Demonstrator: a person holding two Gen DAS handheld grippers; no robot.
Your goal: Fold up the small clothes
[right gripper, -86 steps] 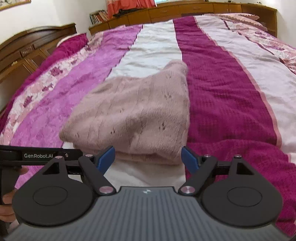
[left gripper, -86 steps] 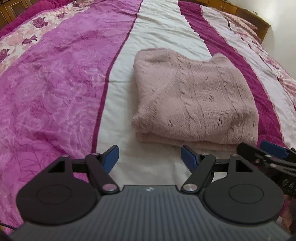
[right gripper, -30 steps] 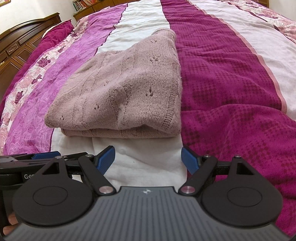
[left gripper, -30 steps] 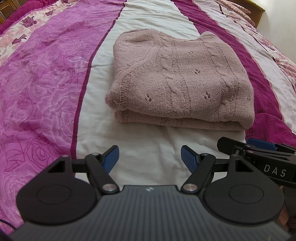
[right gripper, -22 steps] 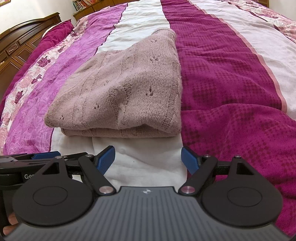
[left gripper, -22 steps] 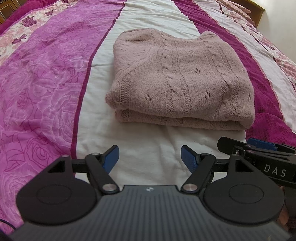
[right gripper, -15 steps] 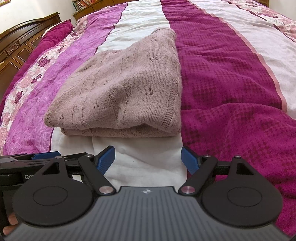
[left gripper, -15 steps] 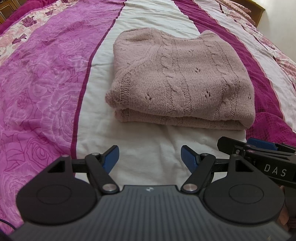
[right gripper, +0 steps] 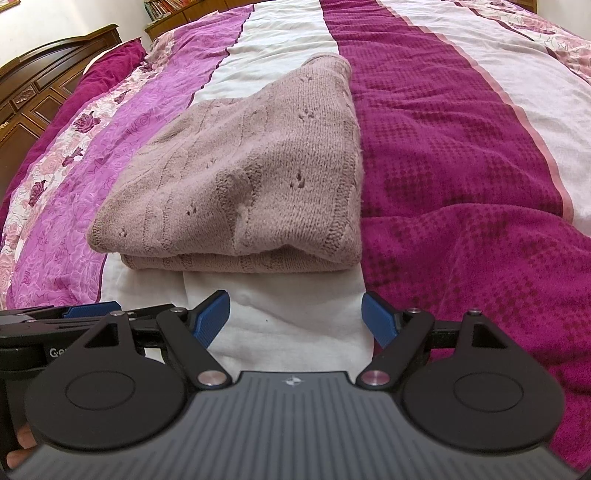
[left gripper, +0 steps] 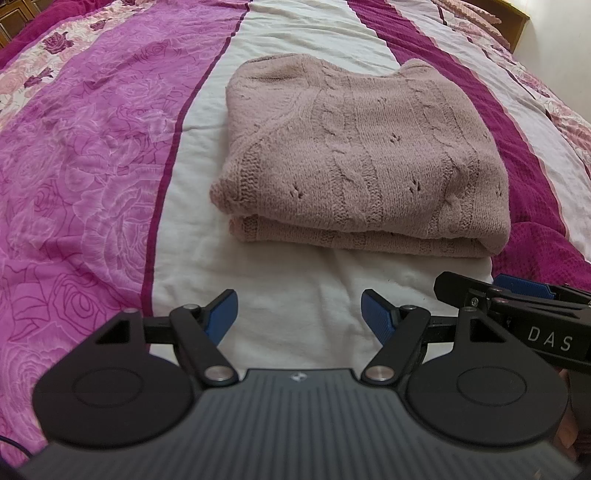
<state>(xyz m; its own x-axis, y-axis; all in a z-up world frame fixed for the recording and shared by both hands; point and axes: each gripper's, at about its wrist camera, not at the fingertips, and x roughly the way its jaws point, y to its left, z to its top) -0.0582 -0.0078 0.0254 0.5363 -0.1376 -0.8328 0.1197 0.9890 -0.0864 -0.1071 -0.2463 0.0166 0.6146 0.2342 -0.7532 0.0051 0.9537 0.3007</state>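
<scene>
A dusty-pink cable-knit sweater [left gripper: 362, 162] lies folded into a thick rectangle on the white stripe of the bed; it also shows in the right wrist view [right gripper: 251, 184]. My left gripper [left gripper: 299, 314] is open and empty, a short way in front of the sweater's near folded edge. My right gripper [right gripper: 295, 317] is open and empty, also just short of that edge. The right gripper shows at the right of the left wrist view [left gripper: 517, 295], and the left gripper shows at the left of the right wrist view [right gripper: 88, 310].
The bed is covered by a quilt with pink floral [left gripper: 81, 155], white [left gripper: 295, 280] and dark magenta [right gripper: 461, 155] stripes. A dark wooden headboard [right gripper: 40, 92] stands at the far left. A wooden cabinet edge [left gripper: 517, 22] is at the far right.
Over the last second nothing visibly moved. Compared with about three seconds ago, both grippers have pulled back from the sweater and sit a little higher.
</scene>
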